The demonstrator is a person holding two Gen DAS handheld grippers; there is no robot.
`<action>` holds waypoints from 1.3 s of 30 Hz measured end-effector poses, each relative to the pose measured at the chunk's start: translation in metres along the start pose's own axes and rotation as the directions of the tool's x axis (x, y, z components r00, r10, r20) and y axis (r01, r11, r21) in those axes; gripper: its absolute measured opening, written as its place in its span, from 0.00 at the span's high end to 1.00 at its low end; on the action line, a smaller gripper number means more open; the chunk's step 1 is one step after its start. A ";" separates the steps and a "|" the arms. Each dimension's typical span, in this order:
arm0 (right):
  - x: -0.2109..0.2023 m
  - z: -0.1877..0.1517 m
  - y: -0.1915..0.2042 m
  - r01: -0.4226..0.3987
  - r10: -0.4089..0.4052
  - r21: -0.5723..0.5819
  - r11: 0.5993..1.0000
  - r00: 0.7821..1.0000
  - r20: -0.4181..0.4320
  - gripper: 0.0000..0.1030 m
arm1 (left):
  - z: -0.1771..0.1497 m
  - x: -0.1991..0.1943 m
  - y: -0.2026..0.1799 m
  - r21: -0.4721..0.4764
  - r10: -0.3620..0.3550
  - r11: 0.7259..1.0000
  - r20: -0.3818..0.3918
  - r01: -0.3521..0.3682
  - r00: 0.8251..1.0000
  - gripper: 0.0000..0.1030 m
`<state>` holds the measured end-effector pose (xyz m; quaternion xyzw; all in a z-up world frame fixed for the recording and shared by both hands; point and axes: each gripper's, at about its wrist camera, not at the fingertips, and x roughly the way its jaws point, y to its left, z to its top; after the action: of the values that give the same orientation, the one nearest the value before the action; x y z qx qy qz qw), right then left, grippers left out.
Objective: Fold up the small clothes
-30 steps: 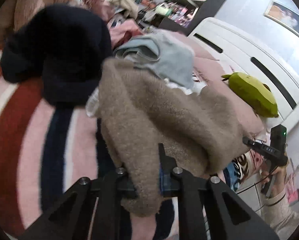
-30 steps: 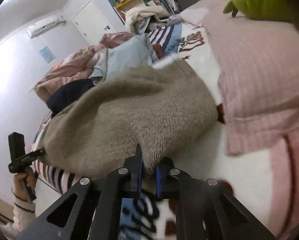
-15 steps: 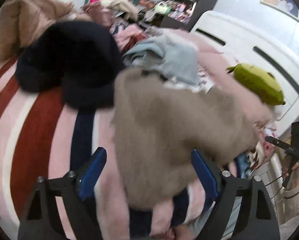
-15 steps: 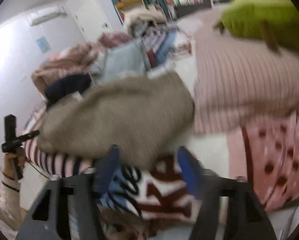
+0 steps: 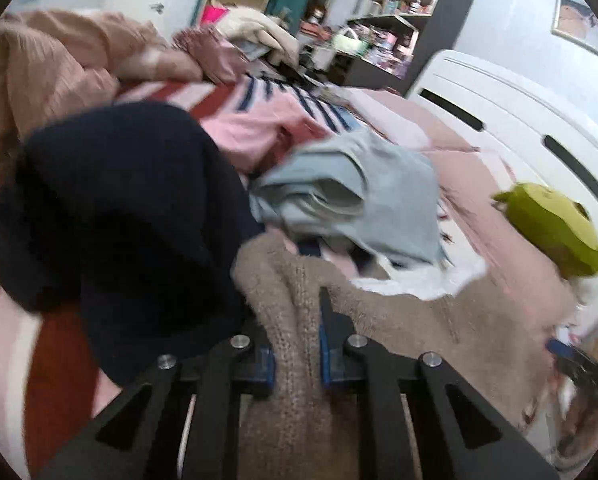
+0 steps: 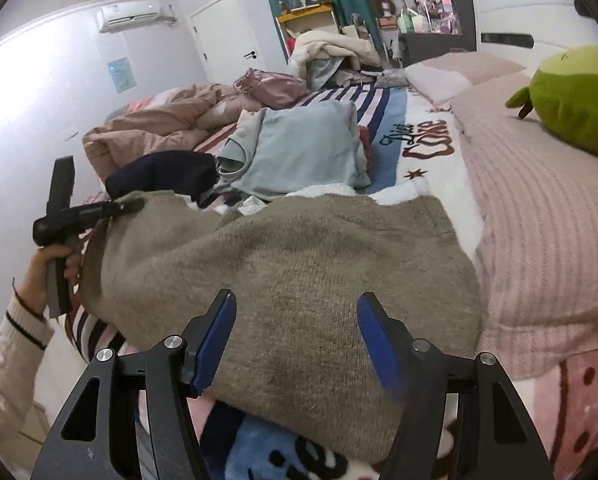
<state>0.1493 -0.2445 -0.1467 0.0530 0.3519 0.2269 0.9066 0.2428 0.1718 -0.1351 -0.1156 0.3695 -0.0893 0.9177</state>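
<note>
A beige knit sweater (image 6: 299, 272) lies spread on the bed. My left gripper (image 5: 297, 344) is shut on a bunched edge of the beige sweater (image 5: 295, 380); it also shows in the right wrist view (image 6: 99, 210) at the sweater's far left corner. My right gripper (image 6: 295, 336) is open, its blue pads on either side of the sweater's near edge, holding nothing. A dark navy garment (image 5: 119, 216) and a folded light blue garment (image 5: 359, 200) lie just beyond the sweater.
A pink ribbed blanket (image 6: 539, 220) and a green plush toy (image 6: 579, 100) lie to the right. A peach duvet (image 6: 159, 128) is heaped at the far left. The white headboard (image 5: 519, 120) and shelves (image 5: 379, 40) stand behind the bed.
Both grippers let go of the sweater half a second ago. Since then my left gripper has shut on its edge again, while my right gripper has stayed open.
</note>
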 end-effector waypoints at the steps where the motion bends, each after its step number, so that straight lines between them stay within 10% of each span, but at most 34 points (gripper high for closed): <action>1: 0.006 0.000 -0.002 -0.011 0.011 0.010 1.000 1.000 -0.007 0.44 | 0.003 0.006 0.001 0.013 0.019 1.000 -0.010 -0.019 1.000 0.87; 4: 0.018 -0.001 0.000 0.001 -0.001 0.001 1.000 1.000 -0.028 0.44 | 0.003 0.021 0.004 -0.005 0.035 0.999 -0.060 -0.036 0.998 0.67; 6: 0.023 -0.001 0.003 0.009 -0.009 -0.006 1.000 0.999 -0.039 0.44 | 0.000 0.018 0.013 -0.063 0.050 0.996 -0.085 -0.055 0.995 0.37; 13: 0.005 0.006 0.028 -0.057 0.059 -0.046 0.997 0.998 0.036 0.58 | -0.049 -0.078 0.018 -0.120 -0.047 0.992 -0.040 0.042 0.998 0.05; 17: 0.004 0.005 0.053 -0.091 0.097 -0.105 0.990 0.994 0.059 0.87 | -0.097 -0.106 0.014 -0.185 -0.144 0.974 -0.070 0.128 0.987 0.04; 25: 0.044 -0.021 0.064 -0.066 0.058 -0.135 0.989 0.996 -0.065 0.88 | -0.177 -0.077 0.009 -0.407 -0.343 0.871 -0.104 0.275 0.934 0.04; 36: 0.061 -0.038 0.059 -0.016 0.005 -0.128 0.992 0.996 -0.089 0.90 | -0.128 -0.018 -0.025 -0.401 -0.286 0.871 0.052 0.282 0.957 0.02; 39: 0.064 -0.040 0.059 -0.023 0.012 -0.119 0.993 0.996 -0.092 0.90 | -0.115 -0.008 -0.030 -0.404 -0.282 0.867 0.083 0.291 0.956 0.20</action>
<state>0.1418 -0.1656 -0.2010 -0.0088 0.3782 0.2575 0.8891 0.1545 0.1279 -0.2018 -0.3609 0.3488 -0.1430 0.8530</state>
